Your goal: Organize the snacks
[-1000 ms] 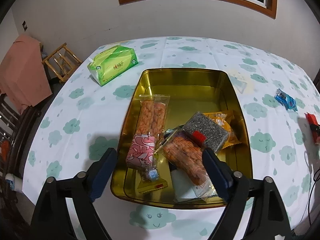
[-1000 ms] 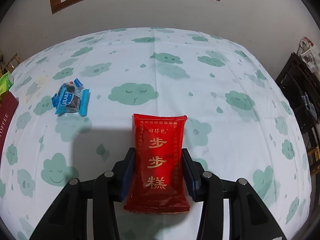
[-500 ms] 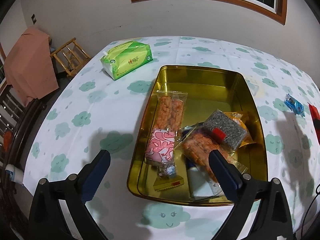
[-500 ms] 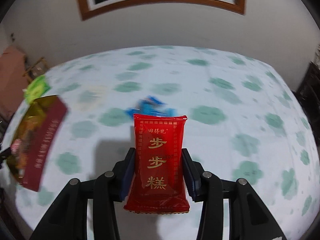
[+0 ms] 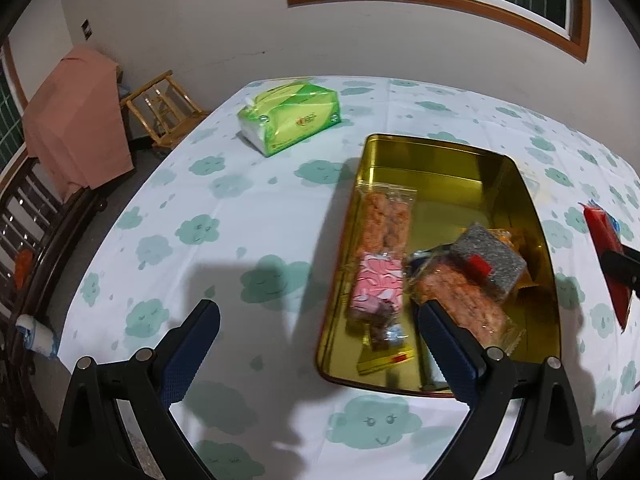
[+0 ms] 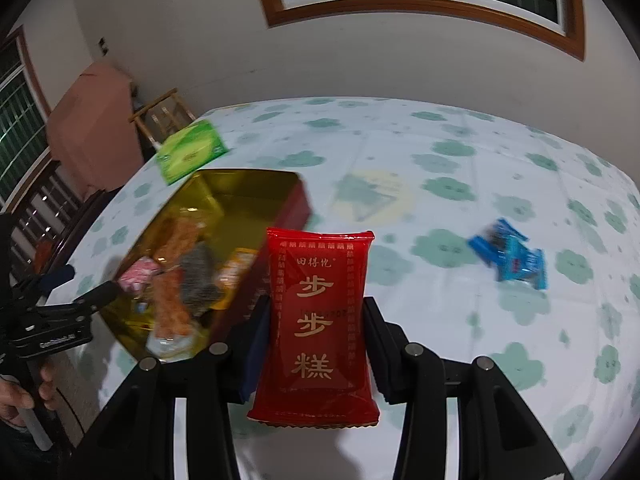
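Right gripper (image 6: 316, 320) pinches a red snack packet (image 6: 318, 316) between its two pads; packet stands upright along the fingers, gold characters facing the camera, its lower edge hanging below the pads. Held clear of the table, just beside the near right wall of the gold tin (image 6: 248, 184). In the left wrist view the same red packet (image 5: 600, 232) shows at the far right edge, off to the right of the tin.

Left gripper (image 5: 316, 344): jaws spread wide, nothing between them; they have just been opening. It hovers over the near left corner of the gold tin (image 5: 424, 152), one blue pad over bare tablecloth (image 5: 240, 216), the other over the tin's near end.

Tin contents, all at the near half: long clear pack of orange sticks (image 5: 386, 224), pink patterned packet (image 5: 378, 284), second orange-stick pack (image 5: 460, 300), grey speckled packet with a red label (image 5: 490, 260), small yellow bar (image 5: 384, 360). Far half of the tin bare.

Blue wrapped snack (image 6: 510, 258) lies on the tablecloth, well apart from the tin, blurred. Green tissue pack (image 5: 290, 116) sits beyond the tin's far left corner. A hand (image 6: 16, 396) grips the left tool's handle at the left edge of the right wrist view.
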The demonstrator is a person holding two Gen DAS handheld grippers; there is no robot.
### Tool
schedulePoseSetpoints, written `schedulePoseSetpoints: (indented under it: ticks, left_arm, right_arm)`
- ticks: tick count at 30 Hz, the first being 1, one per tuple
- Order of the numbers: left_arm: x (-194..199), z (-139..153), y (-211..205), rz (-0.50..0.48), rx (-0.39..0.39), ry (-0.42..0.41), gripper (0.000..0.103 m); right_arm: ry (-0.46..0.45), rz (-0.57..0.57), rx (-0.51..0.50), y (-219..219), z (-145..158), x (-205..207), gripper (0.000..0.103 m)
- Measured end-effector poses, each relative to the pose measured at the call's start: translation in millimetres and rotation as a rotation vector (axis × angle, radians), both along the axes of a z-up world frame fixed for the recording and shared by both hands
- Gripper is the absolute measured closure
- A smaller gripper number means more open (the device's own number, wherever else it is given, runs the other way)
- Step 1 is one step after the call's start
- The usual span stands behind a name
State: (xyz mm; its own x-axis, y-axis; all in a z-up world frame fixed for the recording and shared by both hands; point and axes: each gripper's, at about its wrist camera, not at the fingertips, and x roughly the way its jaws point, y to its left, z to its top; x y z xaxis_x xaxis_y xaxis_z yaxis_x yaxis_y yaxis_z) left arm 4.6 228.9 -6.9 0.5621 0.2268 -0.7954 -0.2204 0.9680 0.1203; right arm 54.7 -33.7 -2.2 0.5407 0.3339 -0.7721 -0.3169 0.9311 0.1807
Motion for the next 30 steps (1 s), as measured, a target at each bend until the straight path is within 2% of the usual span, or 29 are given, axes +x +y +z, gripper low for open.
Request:
schedulePoseSetpoints:
  ticks: [7,18,24,30]
  left_arm:
    - [-5.7,-1.0,15.8,0.036,-0.011,0.004,0.004]
    - [-12.5,-5.9,41.0,0.098,-0.034,0.015,0.004]
    - [-13.9,-6.6,47.1,0.113,-0.049,0.015,0.004]
    - [-16.0,-8.2,51.5,0.122,-0.054,0.017,0.004]
  right_arm:
    - [0.001,0.092,0.004,43.7,4.4,-2.2,0.058]
    - [0.041,0.189,0.017,90.2,-5.5,0.9,0.058]
    - [0.058,0.216,-0.007,108.0,-18.5,6.6,0.058]
    - [0.017,0.226,-0.069,120.5,-23.0,13.7,0.058]
